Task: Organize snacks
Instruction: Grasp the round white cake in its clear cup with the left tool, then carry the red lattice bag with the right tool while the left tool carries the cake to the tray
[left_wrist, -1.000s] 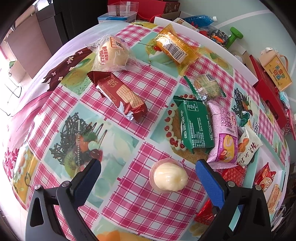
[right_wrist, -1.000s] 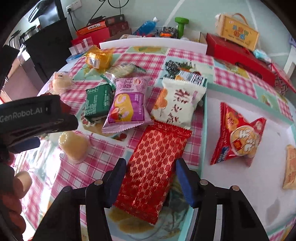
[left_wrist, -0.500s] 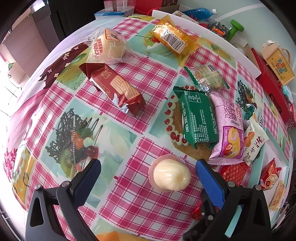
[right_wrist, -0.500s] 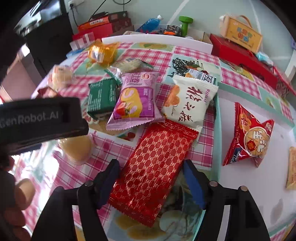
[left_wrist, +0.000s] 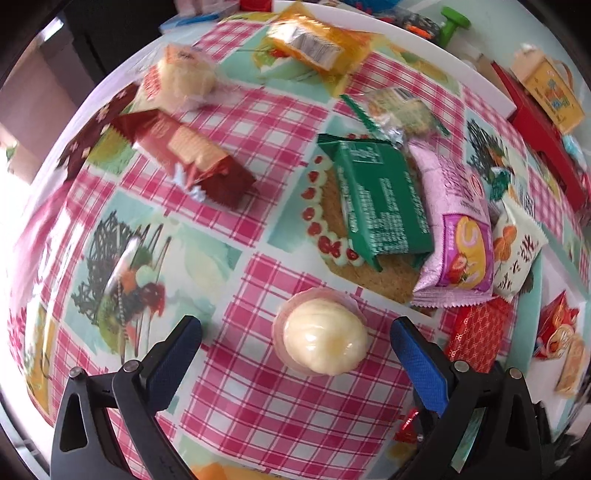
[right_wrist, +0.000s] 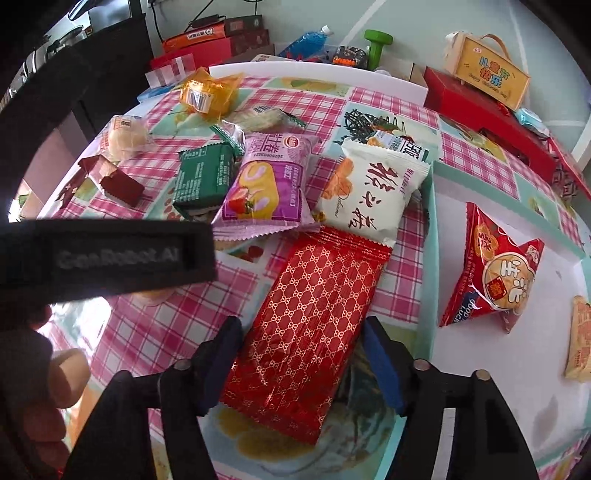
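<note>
Left gripper (left_wrist: 295, 347) lower; red packet (right_wrist: 306, 325) lengthwise away

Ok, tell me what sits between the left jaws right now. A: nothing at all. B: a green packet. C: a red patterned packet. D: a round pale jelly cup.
D: the jelly cup stands on the checked tablecloth between the left gripper's wide-open jaws, untouched by either.

A table (left_wrist: 258, 406) under a pink checked cloth carries snacks. A round pale bun (left_wrist: 321, 341) lies between the left gripper's fingers (left_wrist: 173, 354); a red patterned packet (right_wrist: 306, 325) lies between the right gripper's fingers (right_wrist: 221, 354). Beyond the fingers lie green (left_wrist: 380, 206), pink (left_wrist: 458, 236) and white (right_wrist: 369, 195) packets.
</note>
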